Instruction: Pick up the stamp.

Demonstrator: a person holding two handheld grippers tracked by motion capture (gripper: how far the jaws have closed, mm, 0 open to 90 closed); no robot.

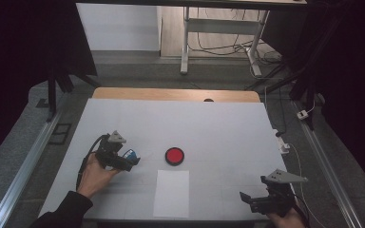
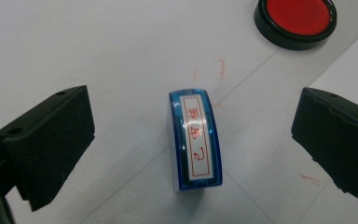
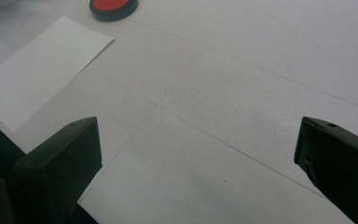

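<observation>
While the left gripper holds its jaws wide around the blue stamp, nothing is picked up yet, and the red ink pad waits at one o'clock.

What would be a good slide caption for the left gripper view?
Open left gripper straddling a blue stamp lying on the white table, red ink pad beyond.

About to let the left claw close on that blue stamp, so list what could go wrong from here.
1. The blue stamp lies between the open jaws of the left claw but touches neither; an uneven closure could push it aside.
2. The ink pad sits uncovered close by; a careless swing might knock it.
3. The paper sheet lies loose, unheld by the right claw, so stamping may shift it.
</observation>
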